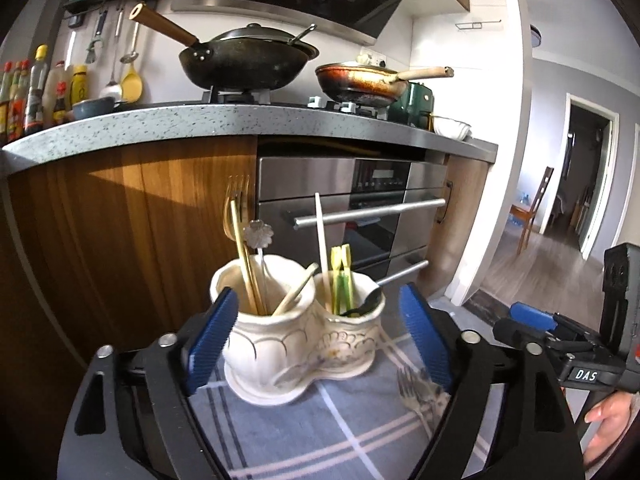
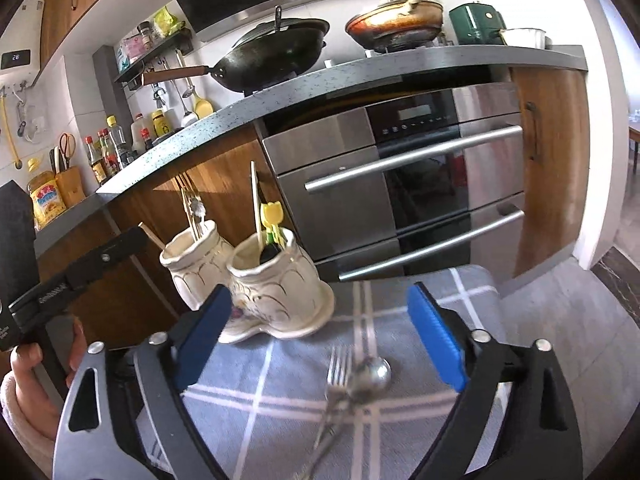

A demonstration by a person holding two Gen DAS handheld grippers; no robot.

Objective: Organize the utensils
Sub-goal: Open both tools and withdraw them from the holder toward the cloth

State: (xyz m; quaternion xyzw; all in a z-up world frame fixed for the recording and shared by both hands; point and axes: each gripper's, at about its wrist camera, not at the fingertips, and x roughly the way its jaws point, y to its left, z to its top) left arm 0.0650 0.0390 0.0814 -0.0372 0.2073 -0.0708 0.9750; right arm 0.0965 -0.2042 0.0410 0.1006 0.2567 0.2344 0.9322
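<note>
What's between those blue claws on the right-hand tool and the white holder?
In the right wrist view, only bare checked cloth separates the right gripper from the holder; the fork and spoon lie between its open fingers.

Both grippers, left and right, have black frames, ribbed blue pads, silver screws.

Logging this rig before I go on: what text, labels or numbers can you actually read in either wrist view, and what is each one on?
"DAS": white letters on the black body of the right gripper, seen from the left wrist.
"28": lit display on the white wall unit, upper left of the right wrist view.
Too small or blurred to read: the print on the left gripper body, the yellow oil bottle label, the sauce bottles, the oven panel.
</note>
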